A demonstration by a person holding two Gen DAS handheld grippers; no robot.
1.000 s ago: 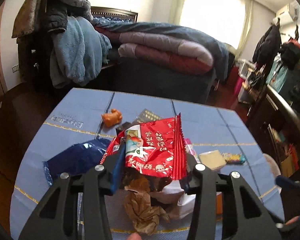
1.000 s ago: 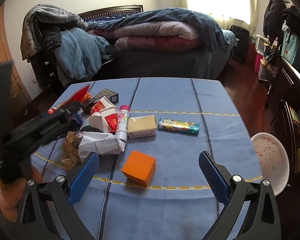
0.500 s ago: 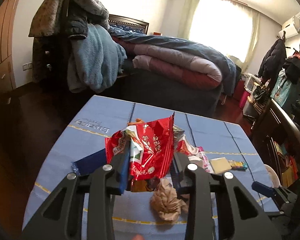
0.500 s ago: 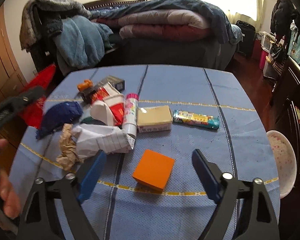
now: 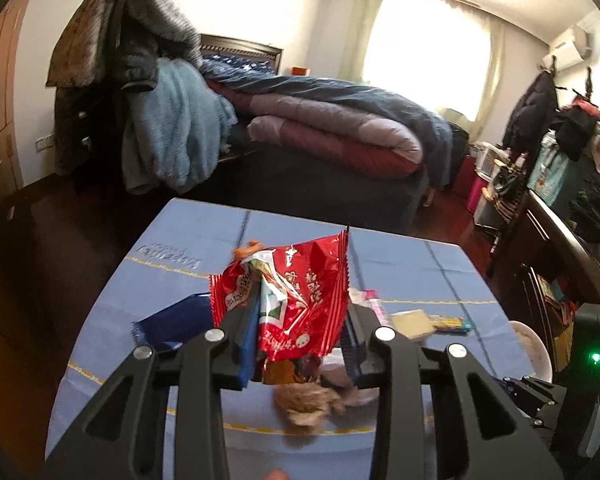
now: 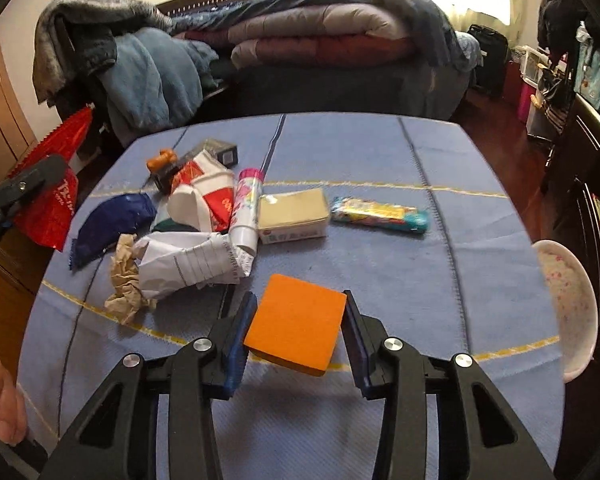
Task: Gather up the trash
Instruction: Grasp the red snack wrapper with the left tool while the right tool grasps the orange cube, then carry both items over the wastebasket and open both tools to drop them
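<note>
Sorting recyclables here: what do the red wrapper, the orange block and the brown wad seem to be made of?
Red wrapper: glossy plastic or foil film, judging by its sharp creases, sheen and serrated edge.
Orange block: matte, possibly foam or card; flat even colour, no shine, so it stays open.
Brown wad: crumpled paper, dull with soft irregular folds.

Trash heaped on the left of the blue-clothed table (image 6: 380, 280).
An orange block (image 6: 296, 334) lies in front; a cream box (image 6: 292, 216) and a candy tube (image 6: 380, 216) sit behind it.
</note>
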